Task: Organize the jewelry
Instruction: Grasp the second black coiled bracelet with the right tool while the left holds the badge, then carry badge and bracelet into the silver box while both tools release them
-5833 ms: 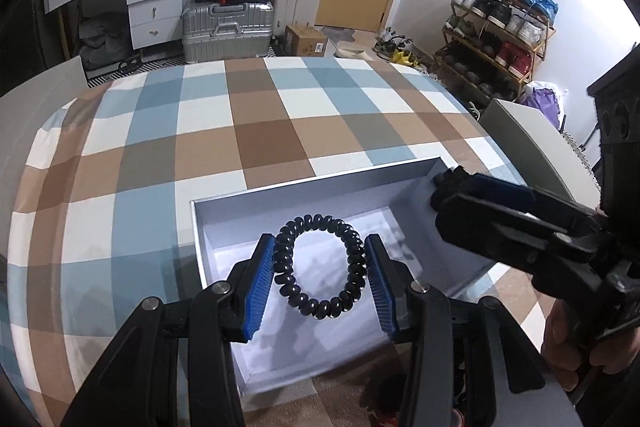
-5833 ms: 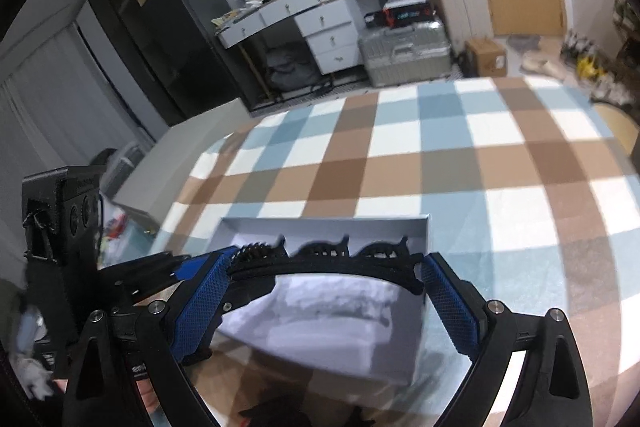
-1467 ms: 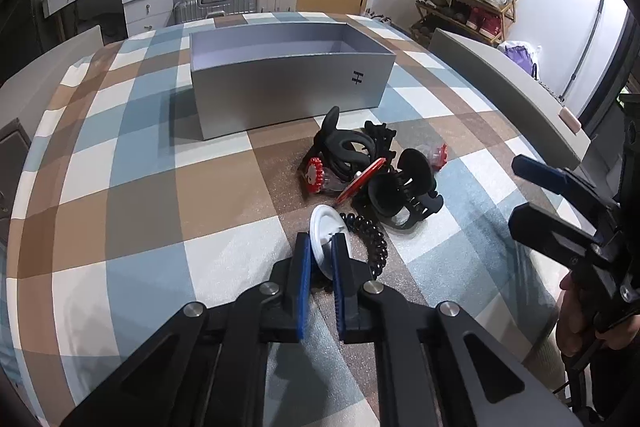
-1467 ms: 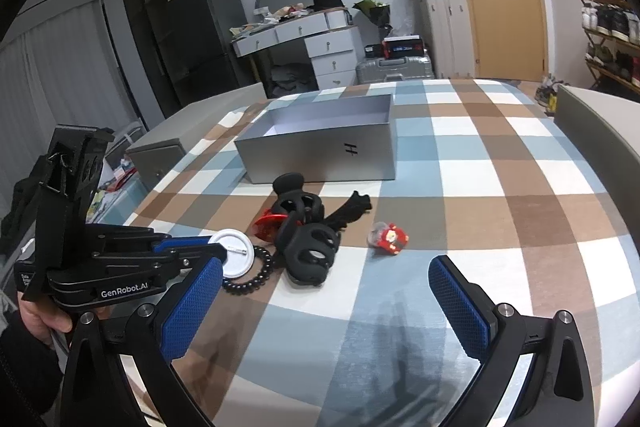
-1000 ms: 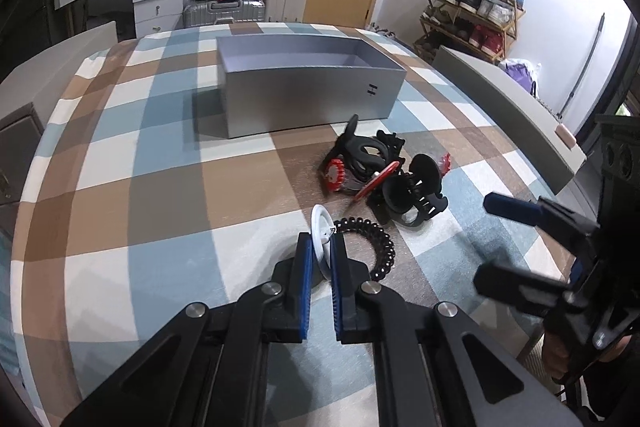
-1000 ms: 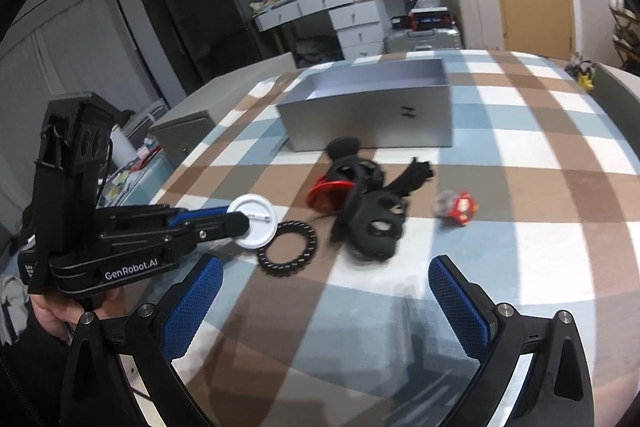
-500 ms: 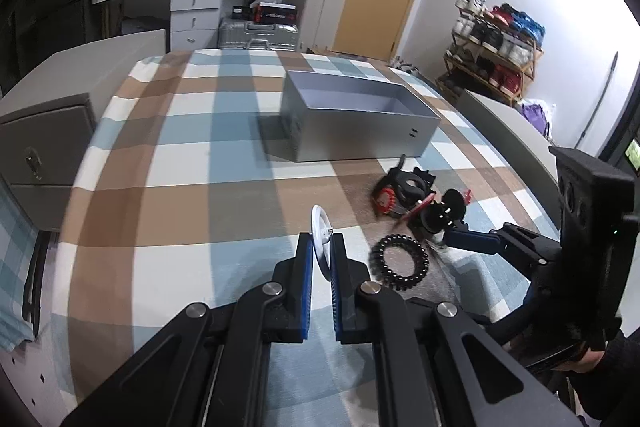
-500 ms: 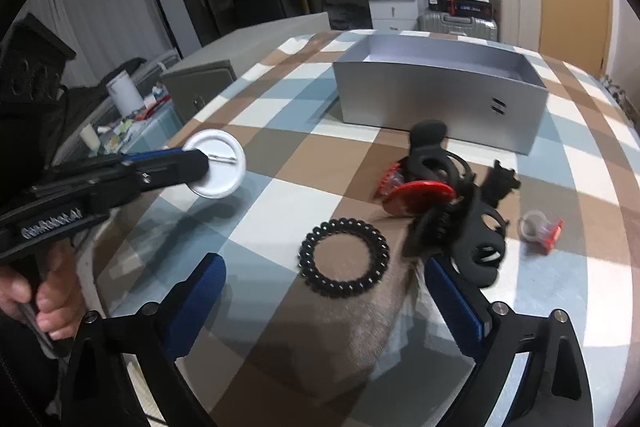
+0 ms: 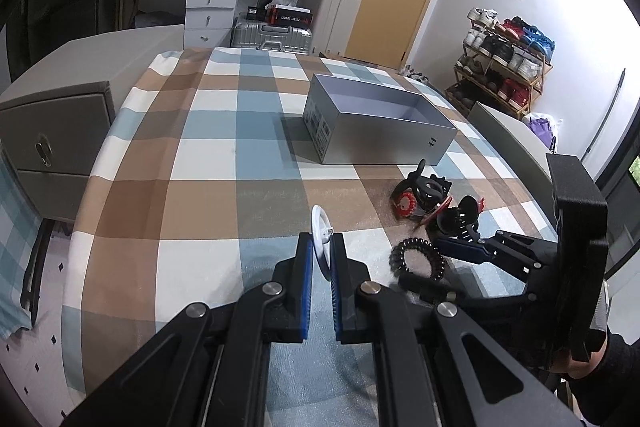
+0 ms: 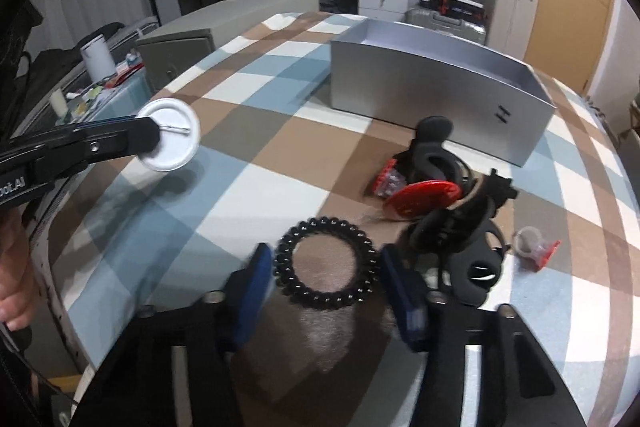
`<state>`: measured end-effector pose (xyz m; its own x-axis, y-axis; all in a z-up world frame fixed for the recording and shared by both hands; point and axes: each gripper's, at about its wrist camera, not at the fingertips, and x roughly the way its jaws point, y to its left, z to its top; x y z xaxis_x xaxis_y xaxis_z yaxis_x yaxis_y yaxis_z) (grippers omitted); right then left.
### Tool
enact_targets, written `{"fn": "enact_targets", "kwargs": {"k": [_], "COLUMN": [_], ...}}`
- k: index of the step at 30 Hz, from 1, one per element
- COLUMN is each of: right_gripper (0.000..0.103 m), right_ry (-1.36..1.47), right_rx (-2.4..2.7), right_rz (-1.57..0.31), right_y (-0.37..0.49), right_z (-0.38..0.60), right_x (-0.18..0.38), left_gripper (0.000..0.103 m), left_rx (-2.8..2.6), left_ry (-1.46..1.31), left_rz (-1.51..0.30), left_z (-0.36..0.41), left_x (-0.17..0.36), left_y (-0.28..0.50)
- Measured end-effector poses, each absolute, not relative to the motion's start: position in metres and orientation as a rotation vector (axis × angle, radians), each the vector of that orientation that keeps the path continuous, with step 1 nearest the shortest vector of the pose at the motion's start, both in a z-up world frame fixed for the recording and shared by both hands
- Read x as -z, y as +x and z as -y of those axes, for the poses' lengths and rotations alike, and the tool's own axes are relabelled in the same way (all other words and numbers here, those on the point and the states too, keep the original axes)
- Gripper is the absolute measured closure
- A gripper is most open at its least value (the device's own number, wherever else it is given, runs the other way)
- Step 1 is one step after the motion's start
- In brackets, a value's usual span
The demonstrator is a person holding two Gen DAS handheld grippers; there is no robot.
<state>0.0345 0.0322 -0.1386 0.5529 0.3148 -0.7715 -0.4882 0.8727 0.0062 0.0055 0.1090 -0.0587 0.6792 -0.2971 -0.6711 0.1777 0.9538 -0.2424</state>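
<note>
My left gripper [image 9: 321, 259] is shut on a white round pin badge [image 9: 321, 233] and holds it edge-up above the table; the badge also shows in the right wrist view [image 10: 173, 141]. My right gripper [image 10: 326, 279] is open, its blue pads on either side of a black spiral hair tie [image 10: 326, 269] that lies on the cloth; the tie also shows in the left wrist view [image 9: 418, 261]. A pile of black hair claws and red pieces [image 10: 440, 187] lies just beyond. The open silver box [image 10: 440, 75] stands farther back.
A small clear and red piece [image 10: 534, 247] lies to the right of the pile. The checked tablecloth [image 9: 208, 155] covers the table. A grey cabinet [image 9: 52, 135] stands off the left edge. Drawers, suitcases and a shoe rack stand behind.
My left gripper has lifted the white badge up and to the left, away from the pile. My right gripper has moved down to the black hair tie and narrowed around it.
</note>
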Motion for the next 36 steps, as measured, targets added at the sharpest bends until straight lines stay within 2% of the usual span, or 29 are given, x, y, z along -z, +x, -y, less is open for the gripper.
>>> {"fn": "enact_targets", "kwargs": {"k": [3, 21, 36], "right_gripper": [0.058, 0.058, 0.058], "right_ry": [-0.213, -0.007, 0.055], "right_rx": [-0.481, -0.580, -0.547], "right_rz": [-0.861, -0.689, -0.583], "right_y": [0.034, 0.025, 0.079], "right_z": [-0.031, 0.003, 0.052], "right_x": [0.138, 0.084, 0.039], "left_gripper": [0.099, 0.099, 0.099], "left_rx": [0.273, 0.295, 0.366], "left_ry": [-0.164, -0.133, -0.103], "left_rz": [-0.778, -0.755, -0.714], "left_z": [-0.109, -0.095, -0.049], "left_x": [0.058, 0.034, 0.010], "left_y": [0.005, 0.021, 0.082]}}
